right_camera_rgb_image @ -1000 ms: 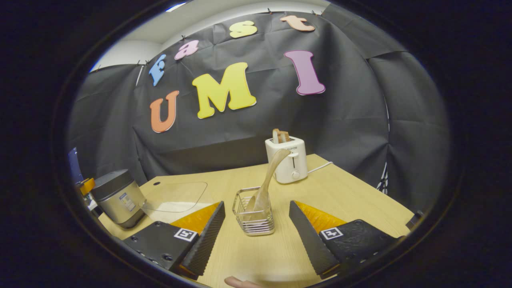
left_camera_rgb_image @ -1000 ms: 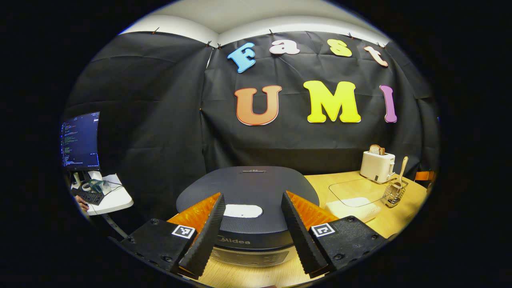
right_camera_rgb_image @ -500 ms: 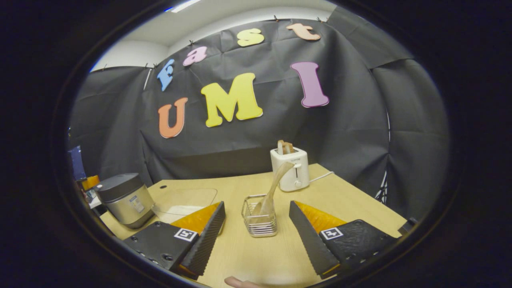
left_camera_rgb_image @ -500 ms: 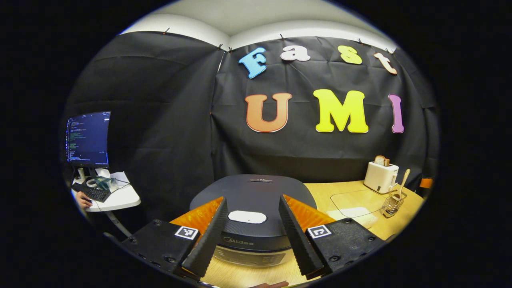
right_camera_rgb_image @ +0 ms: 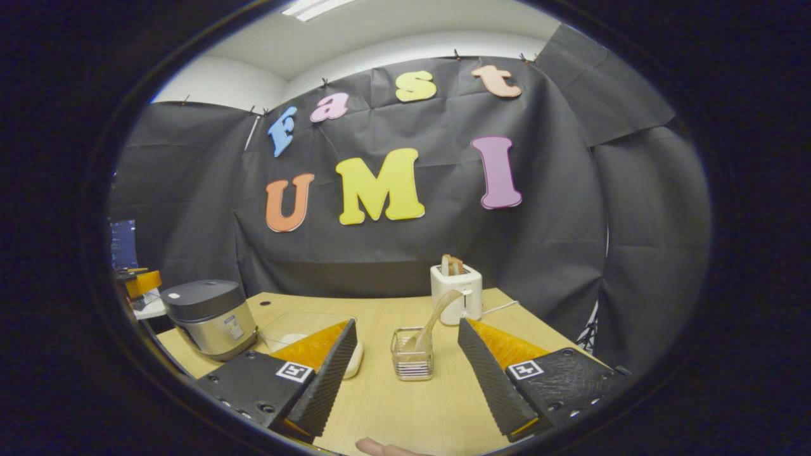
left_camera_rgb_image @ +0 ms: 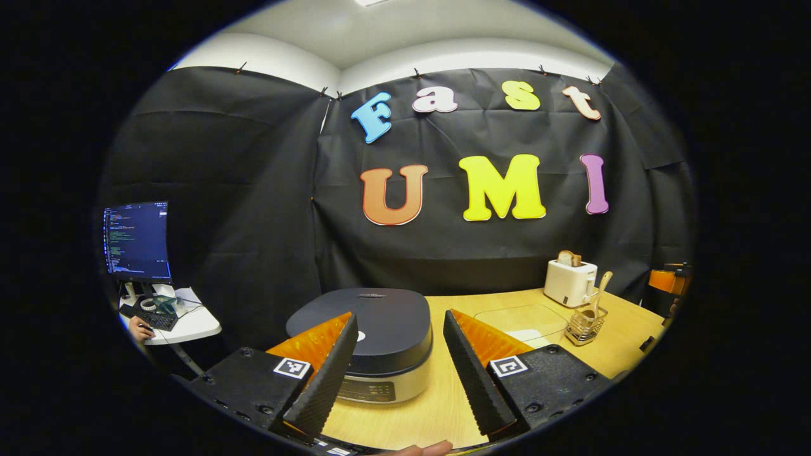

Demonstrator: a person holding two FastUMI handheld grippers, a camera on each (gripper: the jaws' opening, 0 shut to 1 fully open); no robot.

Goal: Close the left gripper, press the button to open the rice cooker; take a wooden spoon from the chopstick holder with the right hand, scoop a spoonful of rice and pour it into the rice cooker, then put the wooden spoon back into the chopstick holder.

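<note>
The rice cooker (left_camera_rgb_image: 374,342), dark lid down, stands on the wooden table just beyond my left gripper (left_camera_rgb_image: 399,370), which is open and empty and a short way back from it. In the right gripper view the rice cooker (right_camera_rgb_image: 206,316) sits at the far left. A wire chopstick holder (right_camera_rgb_image: 412,353) with the wooden spoon (right_camera_rgb_image: 434,320) leaning in it stands straight ahead of my open right gripper (right_camera_rgb_image: 408,373). The chopstick holder (left_camera_rgb_image: 584,325) and spoon (left_camera_rgb_image: 599,292) also appear at the right in the left gripper view. A clear lidded box holding white rice (left_camera_rgb_image: 526,323) lies between cooker and holder.
A white toaster (right_camera_rgb_image: 456,293) with bread stands behind the holder near the black cloth wall. Off the table's left edge, a monitor (left_camera_rgb_image: 136,242) and a small white desk (left_camera_rgb_image: 180,320) with a person's hand. A fingertip (right_camera_rgb_image: 380,447) shows at the bottom edge.
Both grippers have pulled back and risen: the rice cooker and the chopstick holder look smaller and farther. Both stay open; nothing was touched.
</note>
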